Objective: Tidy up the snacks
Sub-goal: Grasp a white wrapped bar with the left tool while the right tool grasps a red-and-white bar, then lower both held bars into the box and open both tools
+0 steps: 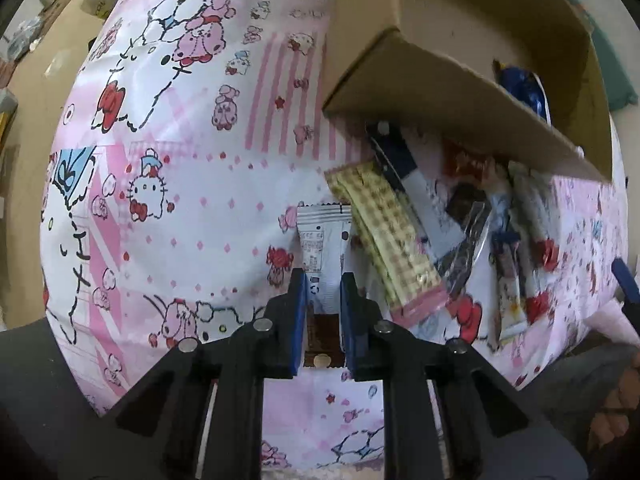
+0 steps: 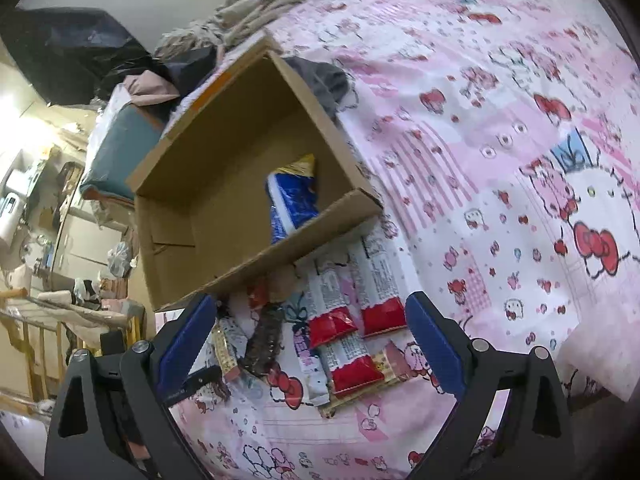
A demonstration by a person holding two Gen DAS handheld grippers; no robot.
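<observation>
Snacks lie on a pink cartoon bed sheet (image 1: 192, 208), and at the left the left gripper (image 1: 323, 284) pinches a small white snack packet (image 1: 322, 240) between its blue pads, low over the sheet. Just right of it sit a yellow checked bar (image 1: 390, 240) and a messy row of more wrapped bars, some with red ends (image 2: 378, 314), right by the near wall of a cardboard box (image 2: 224, 184) that holds a blue bag (image 2: 292, 204). At the right, the right gripper (image 2: 310, 344) is spread wide above that row and holds nothing.
</observation>
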